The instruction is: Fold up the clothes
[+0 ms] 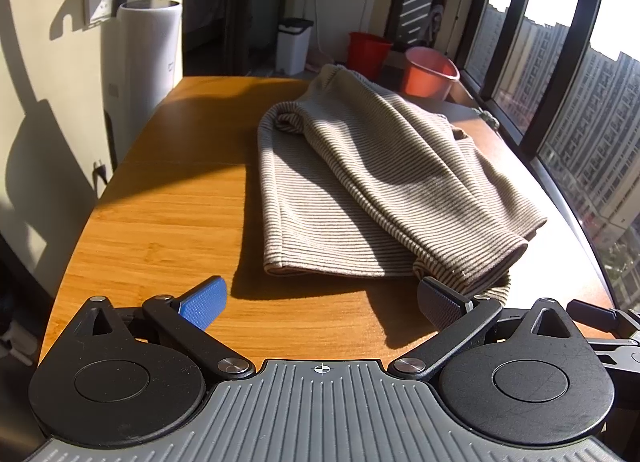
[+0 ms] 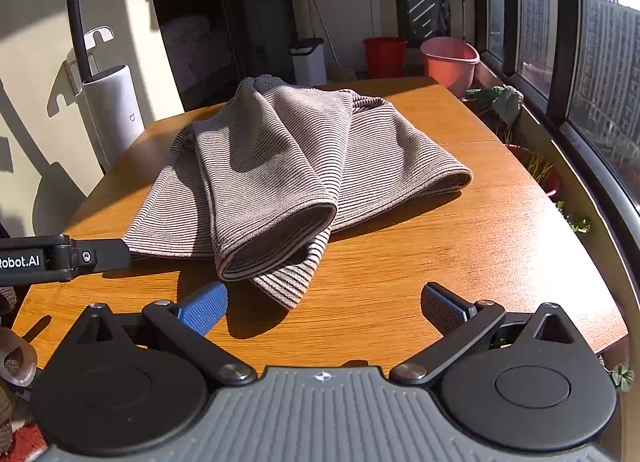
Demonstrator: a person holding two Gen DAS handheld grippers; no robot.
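- Left gripper [image 1: 322, 304]: jaws spread wide, holding nothing, low over the table [image 1: 160, 222] at its near edge; dark right pad just beside the near tip of the striped garment [image 1: 360, 182], contact not certain.
- Right gripper [image 2: 324, 308]: likewise spread wide and empty, blue left pad just short of the garment's near corner, which droops toward it.
- Garment: brown-and-cream striped knit, lying mid-table, partly folded, one rolled layer thrown diagonally across a flatter one, an open tubular hem [image 2: 280, 234] facing near.
- Step in hand, by judgement: between folds, both grippers lined up at the near hem before a fresh grasp.
- Next move likely calls for pinching the near edge at two spread points, lifting together, and carrying it far to lay the layers square; loose roll may slip or bunch.
- Readable writing: "Robot.AI" in white on the other gripper's black body [image 2: 24, 260] at the left; small logo on the white cylinder [image 2: 116, 114], not legible.
- Beyond the far edge: red bucket [image 2: 384, 56], pink basin [image 2: 450, 62].
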